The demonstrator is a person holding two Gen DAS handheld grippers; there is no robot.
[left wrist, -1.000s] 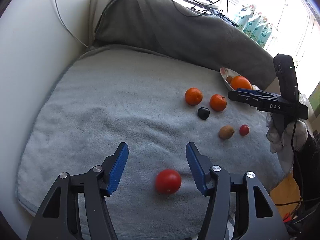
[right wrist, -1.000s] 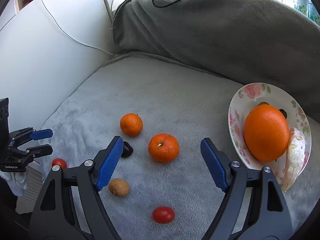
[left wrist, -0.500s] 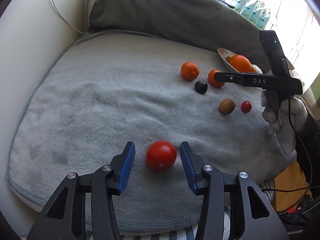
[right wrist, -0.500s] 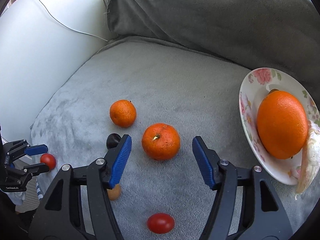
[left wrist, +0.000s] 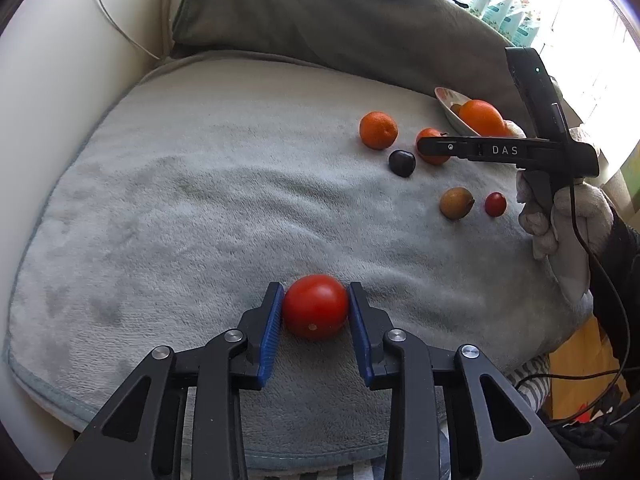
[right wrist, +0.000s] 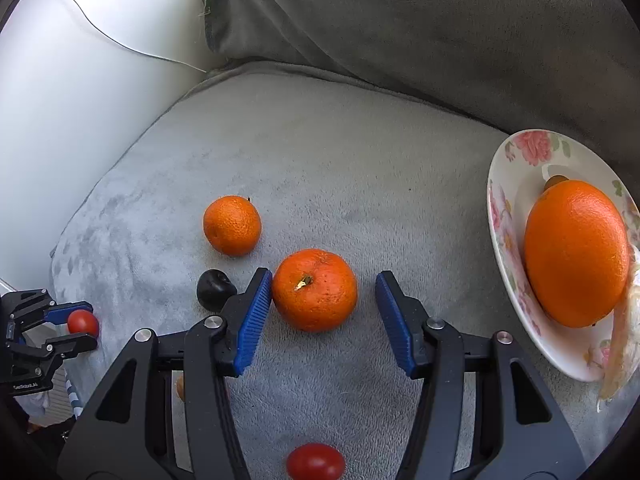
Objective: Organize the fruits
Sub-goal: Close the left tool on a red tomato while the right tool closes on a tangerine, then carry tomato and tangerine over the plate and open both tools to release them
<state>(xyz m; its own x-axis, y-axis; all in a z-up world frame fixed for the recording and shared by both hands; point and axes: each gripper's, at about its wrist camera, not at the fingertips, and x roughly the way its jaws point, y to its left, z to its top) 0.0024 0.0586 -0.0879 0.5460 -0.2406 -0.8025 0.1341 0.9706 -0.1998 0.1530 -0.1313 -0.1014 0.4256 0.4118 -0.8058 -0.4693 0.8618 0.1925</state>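
Two pieces of fruit sit between blue pads at this moment. The big tomato (left wrist: 315, 306) lies near the front edge of the grey blanket (left wrist: 208, 184), and the left hand-held gripper (left wrist: 316, 312) pinches it, both pads touching its sides. The nearer tangerine (right wrist: 314, 289) rests further along the blanket, inside the right hand-held gripper (right wrist: 324, 312), whose jaws are spread: the left pad touches the peel, the right pad stands apart from it. Just beside that tangerine lies a dark plum (right wrist: 214, 289), and a second tangerine (right wrist: 232, 225) sits near, behind it. A small cherry tomato (right wrist: 315, 461) and a brownish fruit (left wrist: 456, 202) lie close together nearer the blanket's edge. To the right, a flowered plate (right wrist: 505, 216) carries a large orange (right wrist: 575, 252). A grey cushion (right wrist: 420, 20) leans behind everything.
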